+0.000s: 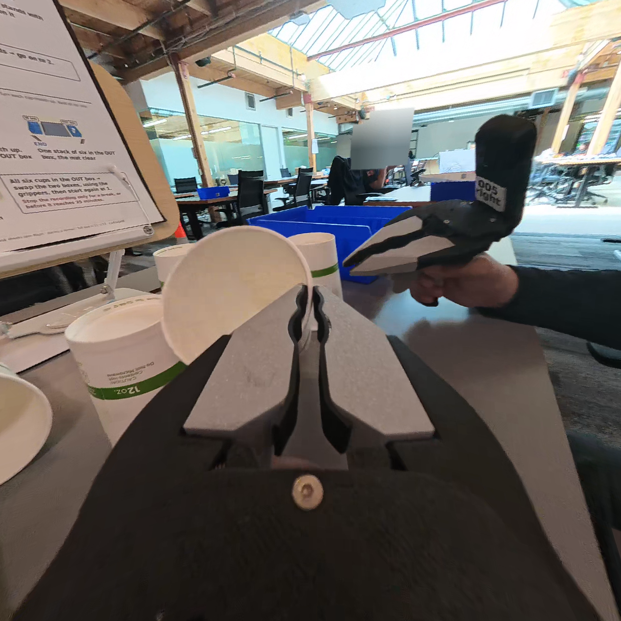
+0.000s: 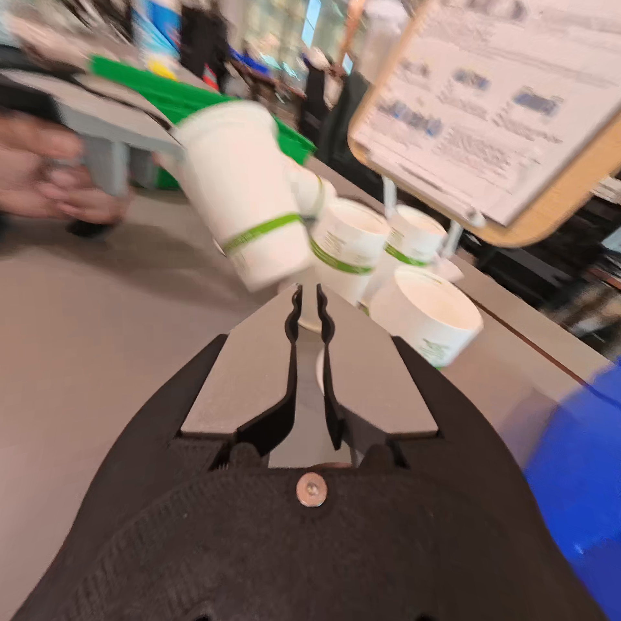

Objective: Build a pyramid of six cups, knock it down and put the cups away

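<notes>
Worktop [image 1: 453, 369], grey, is carrying everything. Behind it, a blue bin [image 1: 322, 221] is sitting beside an instruction board [image 1: 67, 134] on a stand. Upside-down white cups [image 1: 124, 356] with green bands are standing near the board. The left gripper [image 1: 309, 295] is pinching a tilted cup [image 1: 232, 289] by its wall. The right gripper [image 2: 307, 292], nearly closed, is holding nothing.

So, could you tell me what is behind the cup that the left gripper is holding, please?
Behind the held cup stand two upside-down cups: one peeks out on its left, another on its right. A blue bin sits beyond. The held cup covers most of both cups.
</notes>
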Motion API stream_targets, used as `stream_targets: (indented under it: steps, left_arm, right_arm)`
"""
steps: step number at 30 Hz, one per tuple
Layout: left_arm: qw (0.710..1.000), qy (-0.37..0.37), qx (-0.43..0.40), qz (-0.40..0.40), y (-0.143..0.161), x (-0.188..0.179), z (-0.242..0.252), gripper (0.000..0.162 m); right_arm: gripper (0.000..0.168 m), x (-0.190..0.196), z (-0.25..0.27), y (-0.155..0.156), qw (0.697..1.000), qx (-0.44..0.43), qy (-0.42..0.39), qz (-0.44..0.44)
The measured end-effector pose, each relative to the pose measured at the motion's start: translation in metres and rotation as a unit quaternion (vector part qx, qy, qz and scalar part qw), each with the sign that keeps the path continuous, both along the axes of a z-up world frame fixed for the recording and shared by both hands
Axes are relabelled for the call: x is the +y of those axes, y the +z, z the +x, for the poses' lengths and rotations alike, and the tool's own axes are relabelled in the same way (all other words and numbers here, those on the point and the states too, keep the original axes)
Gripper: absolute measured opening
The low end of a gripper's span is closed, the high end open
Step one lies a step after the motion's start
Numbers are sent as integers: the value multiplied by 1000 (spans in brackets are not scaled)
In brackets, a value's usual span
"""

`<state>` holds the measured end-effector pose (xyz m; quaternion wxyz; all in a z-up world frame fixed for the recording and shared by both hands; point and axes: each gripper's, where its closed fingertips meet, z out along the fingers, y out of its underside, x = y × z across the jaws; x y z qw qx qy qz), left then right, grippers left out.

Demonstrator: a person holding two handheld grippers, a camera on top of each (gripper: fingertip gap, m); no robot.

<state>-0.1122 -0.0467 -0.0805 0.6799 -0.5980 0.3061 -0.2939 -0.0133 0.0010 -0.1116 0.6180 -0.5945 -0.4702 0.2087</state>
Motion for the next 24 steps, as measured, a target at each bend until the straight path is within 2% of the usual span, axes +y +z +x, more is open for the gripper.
stream_targets:
  steps: [2, 5, 9, 12, 17, 21, 24]
  left_arm:
    - [1000, 19, 13, 0, -3, 5, -2, 0]
    - [999, 28, 34, 5, -8, 6, 0, 0]
    - [997, 13, 73, 16, -16, 0, 11, 0]
    - [996, -34, 82, 23, -18, -14, 25, 0]
    - [986, -157, 58, 0, -17, -48, 45, 0]
    - [965, -256, 29, -36, -15, -74, 53, 0]
    - [943, -328, 21, -56, -14, -96, 58, 0]
  right_arm:
    - [14, 1, -2, -5, 1000, -12, 1, -11]
    - [11, -8, -6, 0, 1000, -3, 20, 8]
    - [15, -10, -9, 1, 1000, -2, 26, 15]
    - [26, -24, -13, 10, 997, 27, 64, 21]
    - [39, -56, -22, 26, 982, 91, 163, 9]
    - [43, -65, -20, 32, 967, 130, 212, -55]
    - [45, -84, -21, 36, 934, 153, 294, -136]
